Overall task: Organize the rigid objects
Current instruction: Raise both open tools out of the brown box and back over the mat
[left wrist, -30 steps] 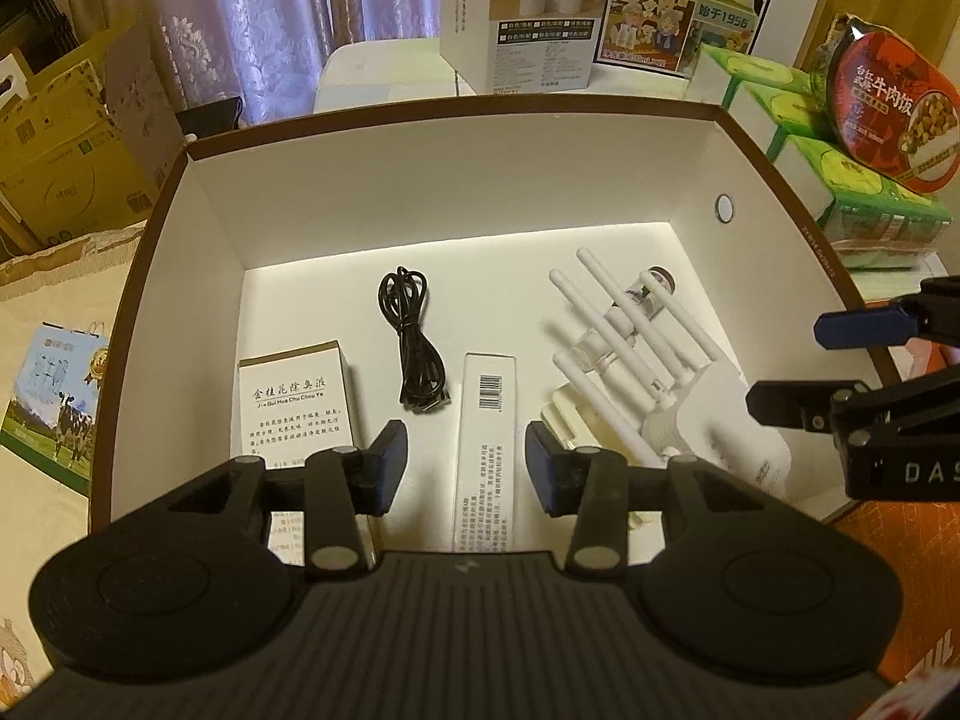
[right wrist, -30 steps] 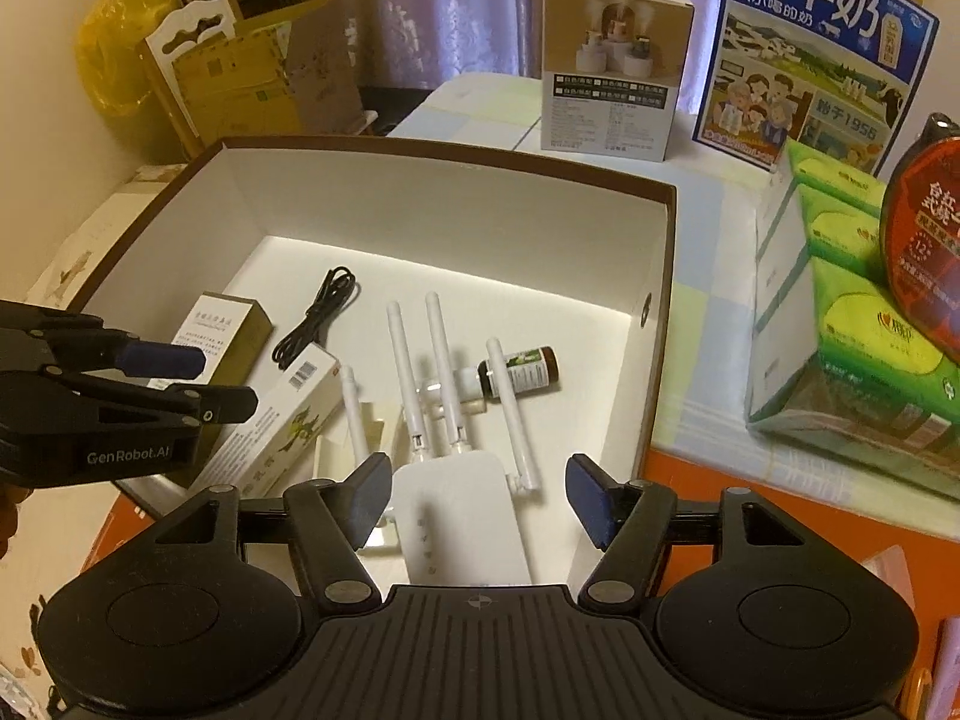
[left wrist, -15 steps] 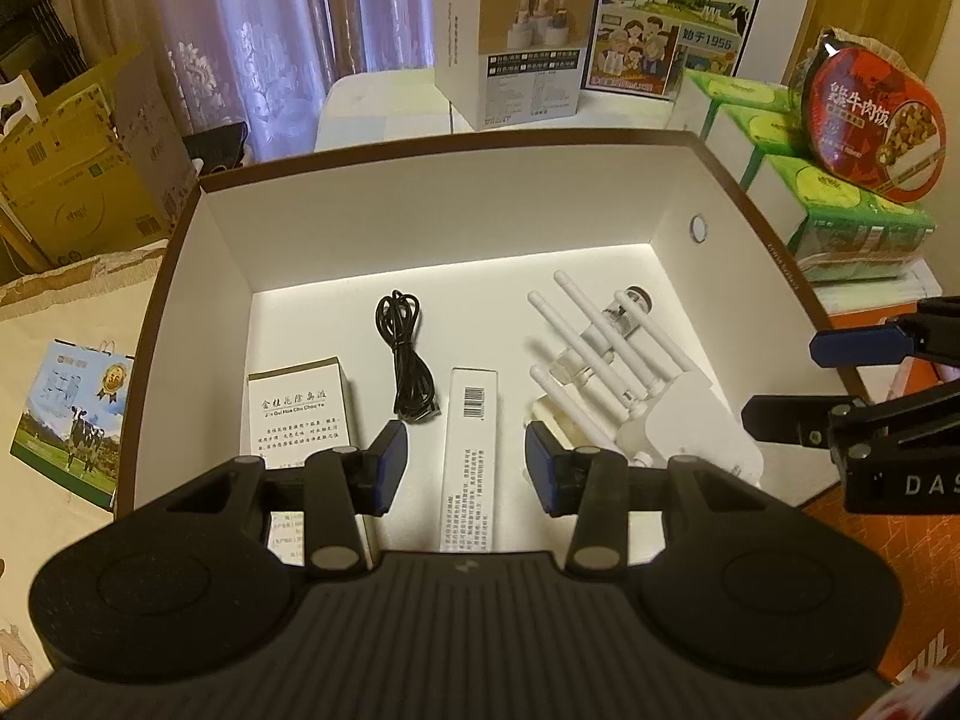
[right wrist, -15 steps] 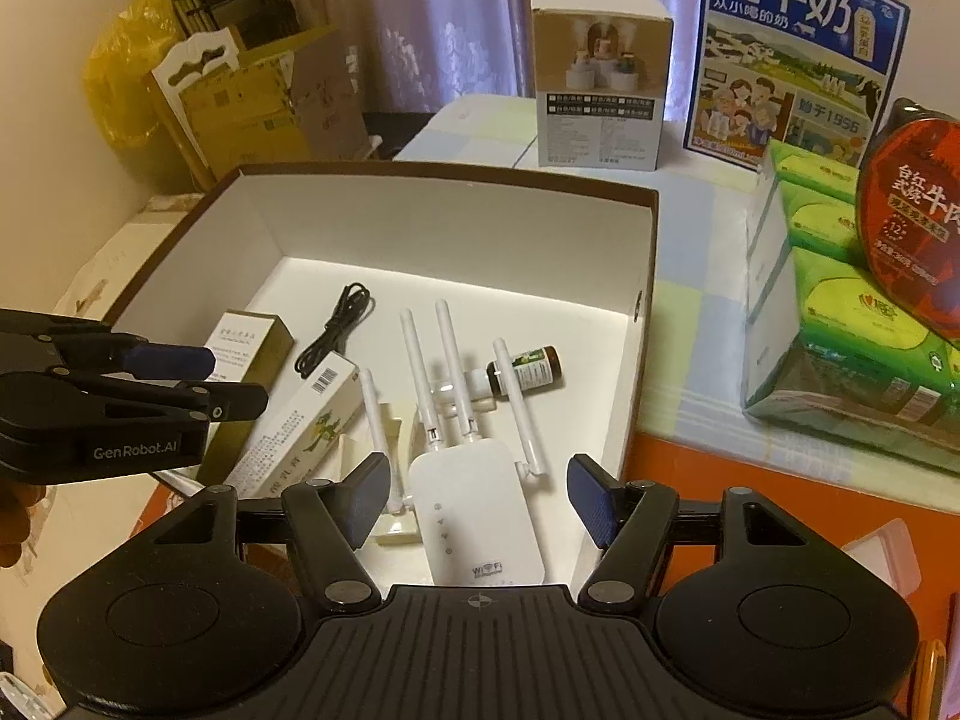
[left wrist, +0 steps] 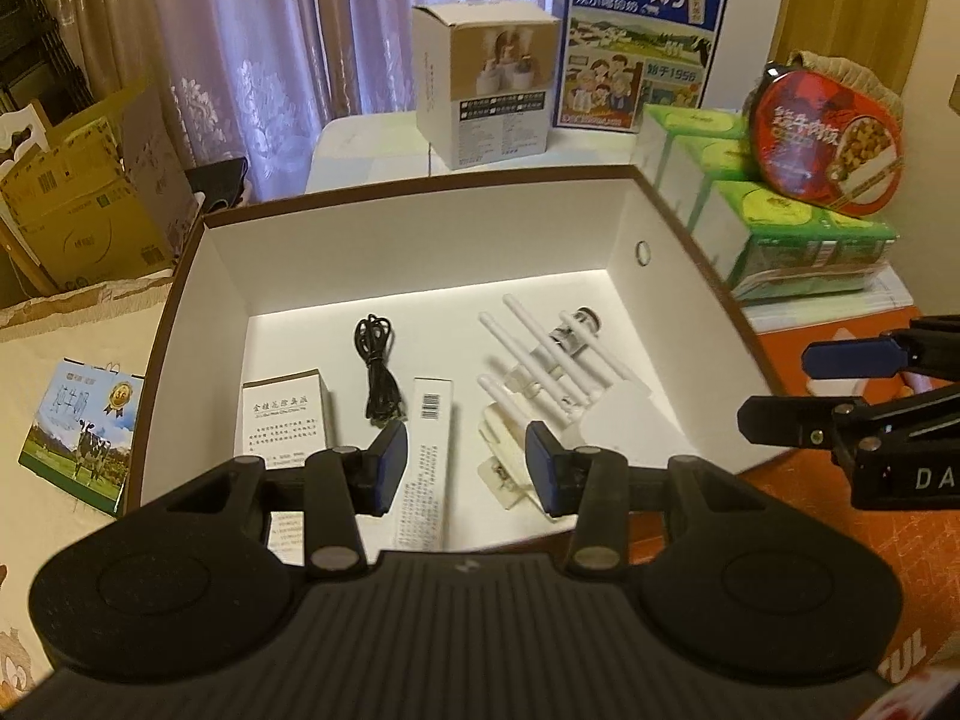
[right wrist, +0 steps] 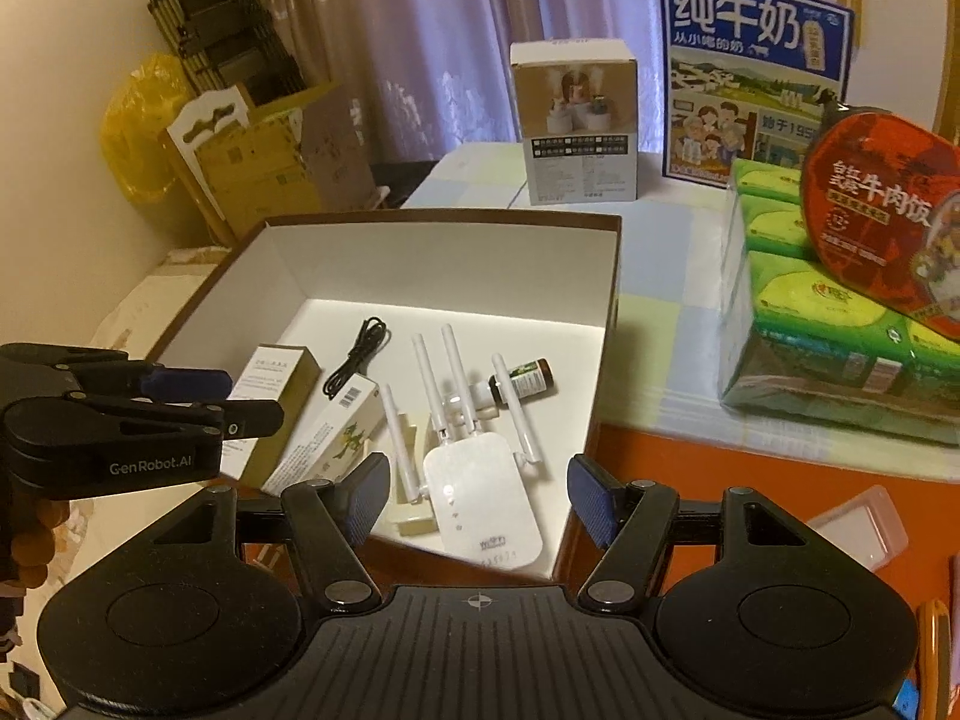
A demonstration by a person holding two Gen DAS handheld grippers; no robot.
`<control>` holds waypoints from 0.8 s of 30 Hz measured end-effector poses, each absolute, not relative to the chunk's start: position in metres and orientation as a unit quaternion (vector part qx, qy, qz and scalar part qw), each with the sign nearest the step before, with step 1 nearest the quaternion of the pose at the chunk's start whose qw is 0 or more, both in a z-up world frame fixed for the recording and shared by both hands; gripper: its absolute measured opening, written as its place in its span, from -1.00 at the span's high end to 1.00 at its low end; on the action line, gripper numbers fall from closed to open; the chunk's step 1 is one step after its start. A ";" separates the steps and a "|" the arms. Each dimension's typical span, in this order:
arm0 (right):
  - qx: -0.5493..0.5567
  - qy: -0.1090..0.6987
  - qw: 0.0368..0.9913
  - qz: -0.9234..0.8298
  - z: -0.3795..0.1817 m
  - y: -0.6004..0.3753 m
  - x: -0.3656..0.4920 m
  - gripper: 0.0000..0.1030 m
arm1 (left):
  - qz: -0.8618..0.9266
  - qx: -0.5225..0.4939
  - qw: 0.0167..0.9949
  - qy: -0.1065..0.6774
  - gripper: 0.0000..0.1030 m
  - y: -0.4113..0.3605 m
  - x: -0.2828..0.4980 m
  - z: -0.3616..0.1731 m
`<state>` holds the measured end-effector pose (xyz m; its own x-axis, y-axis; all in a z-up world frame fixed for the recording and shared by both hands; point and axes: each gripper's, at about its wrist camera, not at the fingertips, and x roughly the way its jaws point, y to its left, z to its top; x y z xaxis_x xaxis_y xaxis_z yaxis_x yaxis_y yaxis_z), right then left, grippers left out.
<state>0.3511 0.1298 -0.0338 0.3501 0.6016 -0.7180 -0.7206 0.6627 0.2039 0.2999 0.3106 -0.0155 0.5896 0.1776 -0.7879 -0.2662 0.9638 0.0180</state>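
Your desk carries a big open box, brown outside and white inside, and all the task items lie on its floor. Biggest in there is the white wifi extender with four antennas, at the box's near right corner in the right wrist view, antennas pointing toward the far wall. Left of it lies a long white carton with a barcode, and further left a small white-and-olive box with printed text, near the left wall. A coiled black cable sits between those two, further back. A small dark bottle lies on its side just behind the extender's antennas, and a cream plastic piece sits beside the extender's base. Your left tool hangs above the near edge of the box, jaws apart, nothing between them. Your right tool hangs over the extender's end of the box, jaws wider apart, also empty. Outside the box, green tissue packs with a red round food tub on top stand to the right.
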 end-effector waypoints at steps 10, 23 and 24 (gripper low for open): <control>-0.055 0.395 0.818 0.414 -0.026 0.089 0.331 -0.22 | 0.117 -0.055 0.897 0.424 0.21 0.273 0.276 -0.004; -0.038 0.404 0.815 0.413 -0.028 0.026 0.317 -0.22 | 0.104 -0.066 0.895 0.428 0.16 0.217 0.256 -0.003; -0.037 0.406 0.815 0.412 -0.028 0.021 0.316 -0.22 | 0.103 -0.067 0.895 0.429 0.16 0.213 0.255 -0.004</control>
